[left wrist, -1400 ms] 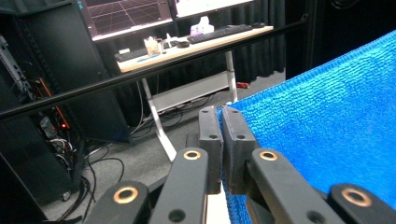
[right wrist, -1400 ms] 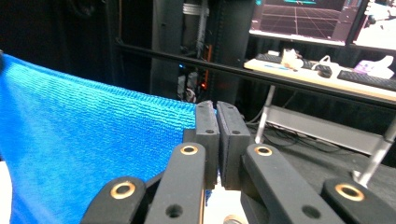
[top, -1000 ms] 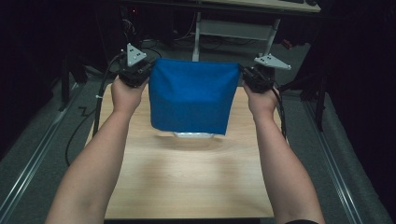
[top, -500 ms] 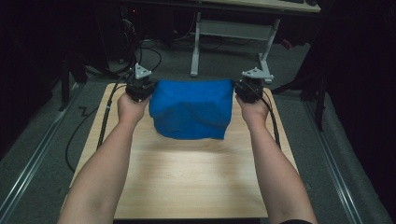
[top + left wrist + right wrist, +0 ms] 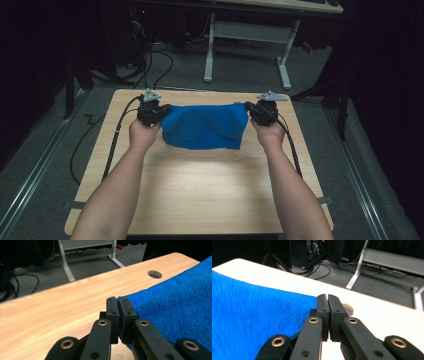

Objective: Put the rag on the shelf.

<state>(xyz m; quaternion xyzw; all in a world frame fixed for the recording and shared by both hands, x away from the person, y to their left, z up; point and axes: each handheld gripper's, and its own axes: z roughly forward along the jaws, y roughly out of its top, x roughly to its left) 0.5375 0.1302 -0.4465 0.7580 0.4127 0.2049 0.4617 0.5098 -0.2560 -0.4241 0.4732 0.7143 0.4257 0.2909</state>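
Observation:
A blue towel [image 5: 205,127] is stretched between the two grippers over the far half of the wooden table [image 5: 210,185]. My left gripper [image 5: 156,111] is shut on the towel's far left corner. In the left gripper view the blue towel [image 5: 172,312] runs off to the right from the pinched jaws of the left gripper [image 5: 118,301]. My right gripper [image 5: 256,111] is shut on the far right corner. The right gripper view has the blue towel [image 5: 254,315] spreading left from the closed right gripper [image 5: 327,298]. The towel's near edge hangs down to the tabletop.
A round cable hole [image 5: 154,274] sits in the table near its far edge, and a cable hole [image 5: 348,307] lies just behind the right jaws. Beyond the table stand a white desk frame [image 5: 247,45] and floor cables [image 5: 150,60]. Dark furniture flanks both sides.
Both grippers have dropped lower and moved toward the table's far edge with the towel. The towel, hanging tall before, now sags lower and wider over the tabletop.

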